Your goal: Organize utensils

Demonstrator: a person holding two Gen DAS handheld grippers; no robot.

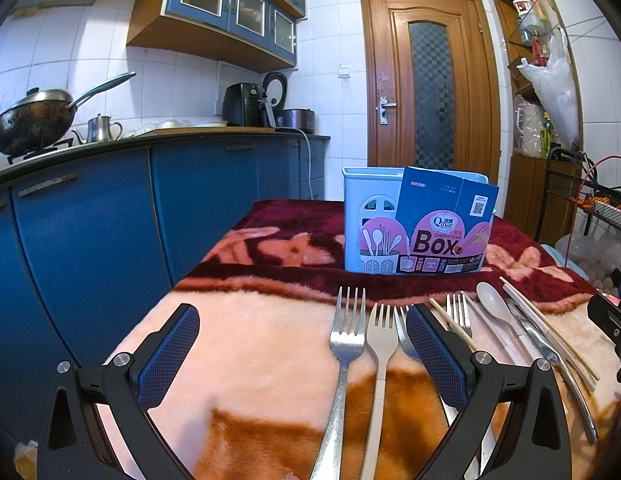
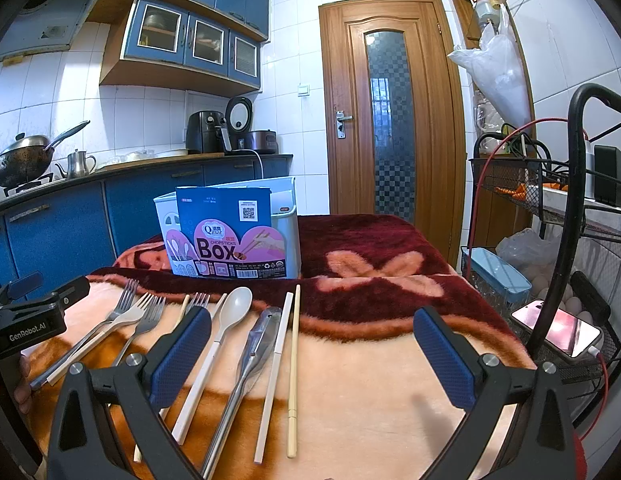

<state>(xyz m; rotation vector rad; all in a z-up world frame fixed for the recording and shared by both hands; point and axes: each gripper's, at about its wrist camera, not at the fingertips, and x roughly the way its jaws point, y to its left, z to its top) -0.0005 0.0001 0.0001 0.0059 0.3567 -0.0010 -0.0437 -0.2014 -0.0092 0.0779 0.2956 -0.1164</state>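
Left wrist: tool (image 1: 302,344) wide, tilted down.

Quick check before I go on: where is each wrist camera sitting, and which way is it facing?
Left wrist: on the left gripper, jaws open, facing the chopsticks box over the forks; the right gripper's edge shows at right.
Right wrist: on the right gripper, jaws open, facing the same box over the plastic spoon; the left gripper shows at left.
Shared: box, utensils, blanket, door.
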